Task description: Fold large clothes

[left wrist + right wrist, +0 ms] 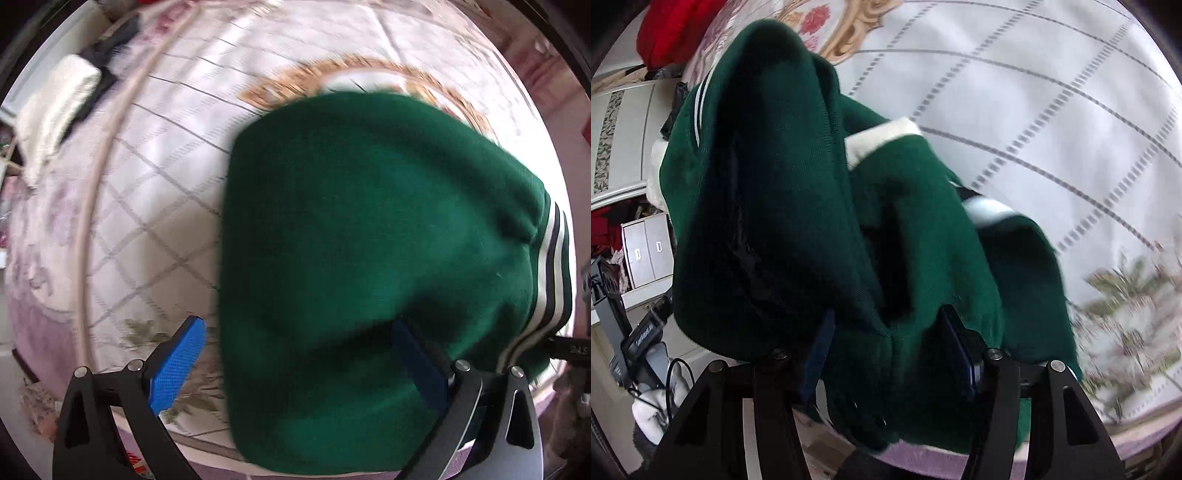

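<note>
A dark green knit garment [369, 221] with a black-and-white striped hem [550, 280] lies bunched on the quilted bed cover [155, 177]. My left gripper [297, 363] points straight down over its near edge and stands open. Its left blue pad [177, 365] is clear of the cloth, and its right pad [417, 362] rests against the green fabric. In the right wrist view the green garment [775, 203] rises in a thick fold with a white cuff [882, 140] showing. My right gripper [888, 352] is shut on a bundle of it that fills the gap between the pads.
The bed cover [1052, 92] stretches away pale and gridded, with a gold medallion and flower prints. A cream cloth [55, 107] beside a black item lies at the far left. Red clothing [672, 29], white drawers [646, 254] and cables [676, 380] sit off the bed.
</note>
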`<state>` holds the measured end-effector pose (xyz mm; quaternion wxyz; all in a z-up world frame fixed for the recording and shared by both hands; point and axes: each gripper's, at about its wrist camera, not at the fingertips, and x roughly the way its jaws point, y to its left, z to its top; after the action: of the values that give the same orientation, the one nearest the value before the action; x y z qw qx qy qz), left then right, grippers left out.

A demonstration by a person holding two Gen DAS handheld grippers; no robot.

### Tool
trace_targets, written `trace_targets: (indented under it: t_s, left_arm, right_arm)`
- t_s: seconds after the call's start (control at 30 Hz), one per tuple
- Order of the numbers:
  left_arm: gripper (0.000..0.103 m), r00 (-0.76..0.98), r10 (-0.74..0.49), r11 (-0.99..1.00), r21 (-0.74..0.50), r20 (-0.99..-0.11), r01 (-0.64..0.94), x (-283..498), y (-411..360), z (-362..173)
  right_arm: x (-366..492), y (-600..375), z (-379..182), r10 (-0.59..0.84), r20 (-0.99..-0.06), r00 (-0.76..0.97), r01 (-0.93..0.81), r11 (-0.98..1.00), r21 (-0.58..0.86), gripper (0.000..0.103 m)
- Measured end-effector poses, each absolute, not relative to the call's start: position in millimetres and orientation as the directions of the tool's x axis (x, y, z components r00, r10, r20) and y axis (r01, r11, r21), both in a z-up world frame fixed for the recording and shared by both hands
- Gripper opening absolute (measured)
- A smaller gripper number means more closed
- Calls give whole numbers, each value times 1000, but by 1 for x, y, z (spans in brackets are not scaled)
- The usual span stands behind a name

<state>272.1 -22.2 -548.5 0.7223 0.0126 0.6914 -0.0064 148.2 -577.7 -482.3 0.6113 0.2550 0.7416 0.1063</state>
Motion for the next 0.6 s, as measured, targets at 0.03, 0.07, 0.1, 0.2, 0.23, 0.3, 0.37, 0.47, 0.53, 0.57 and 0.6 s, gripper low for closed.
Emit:
trace_targets:
  t_s: [0.03,0.07,0.1,0.2,0.23,0.3,0.37,0.47,0.53,0.57,0.6]
  left_arm:
    - [103,10,1,998,1,-1000,55,273,-29,-560]
    - [103,-11,19,996,18,-1000,90,274,-36,-570]
    - [103,-20,65,988,61,-998,142,274,-45,-579]
    - [103,-26,82,983,76,-996,165,276,-51,-590]
    - [103,-35,72,985,65,-997,158,278,-50,-592]
    - [103,-54,52,986,43,-997,160,282,-47,-596]
    - [103,-90,22,990,9,-996,142,288,-41,-600]
    - [103,-153,-3,993,-21,-988,116,299,-36,-606]
    - [103,-168,0,994,-17,-986,104,303,-36,-600]
    - [103,-158,6,995,-10,-987,103,305,-36,-594]
    - [103,-130,17,994,2,-991,110,303,-37,-584]
  right_arm:
    - [151,-574,-485,506,-853,-124,236,850,470,63]
    - [152,-571,-488,509,-852,-127,230,850,474,64]
    - [153,-570,-489,511,-850,-129,225,849,477,64]
    - [153,-567,-492,520,-843,-139,205,848,489,64]
    - [154,-565,-492,522,-841,-143,198,848,493,64]
    - [155,-561,-493,527,-838,-145,186,846,500,64]
    - [157,-555,-493,535,-832,-146,181,841,509,65]
    - [158,-545,-494,561,-815,-144,189,824,534,65]
    - [158,-537,-490,565,-810,-157,169,824,541,66]
    - [157,-536,-488,559,-814,-161,154,829,538,66]
    - [156,-537,-484,557,-814,-164,147,830,538,66]
